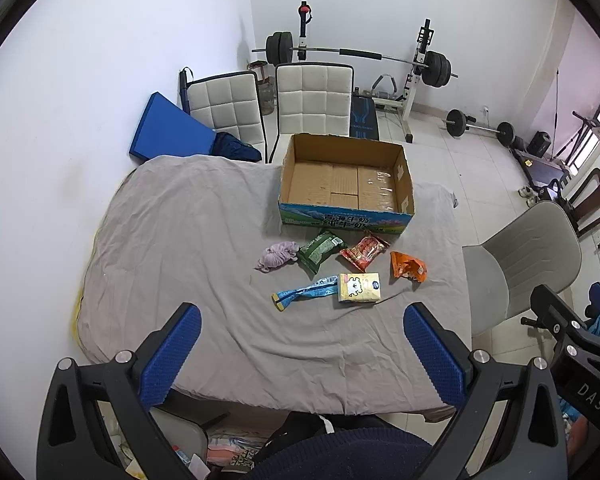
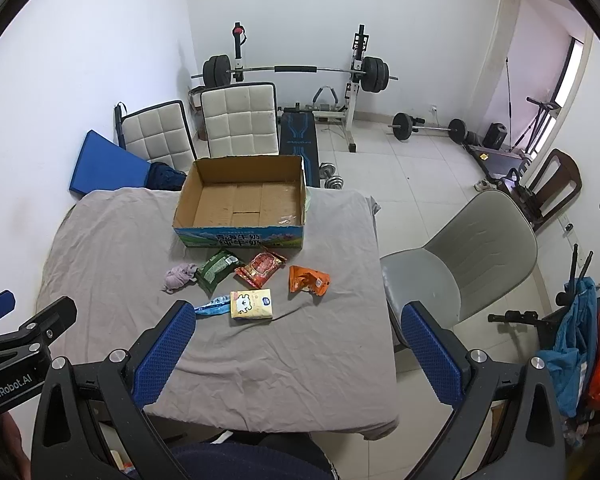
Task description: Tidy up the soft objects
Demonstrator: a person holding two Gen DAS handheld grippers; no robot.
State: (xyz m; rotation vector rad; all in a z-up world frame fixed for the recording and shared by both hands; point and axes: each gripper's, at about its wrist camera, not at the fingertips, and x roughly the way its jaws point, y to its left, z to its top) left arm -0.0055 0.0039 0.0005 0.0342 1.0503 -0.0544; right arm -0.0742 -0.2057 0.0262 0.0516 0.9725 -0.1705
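An open, empty cardboard box (image 1: 346,178) (image 2: 242,200) stands at the far side of a table under a grey cloth (image 1: 172,240) (image 2: 112,248). In front of it lie a pink cloth (image 1: 276,255) (image 2: 179,274), a green packet (image 1: 320,249) (image 2: 216,270), a red packet (image 1: 364,250) (image 2: 260,266), an orange packet (image 1: 407,266) (image 2: 308,279), a yellow tissue pack (image 1: 358,288) (image 2: 251,304) and a blue wrapper (image 1: 306,293) (image 2: 214,306). My left gripper (image 1: 302,354) and right gripper (image 2: 298,350) are open and empty, held above the table's near edge.
A grey chair (image 1: 520,264) (image 2: 460,264) stands right of the table. Two white padded chairs (image 1: 312,98) (image 2: 240,120) and a blue mat (image 1: 168,128) are behind it. A barbell rack (image 1: 356,56) and weights stand at the back wall.
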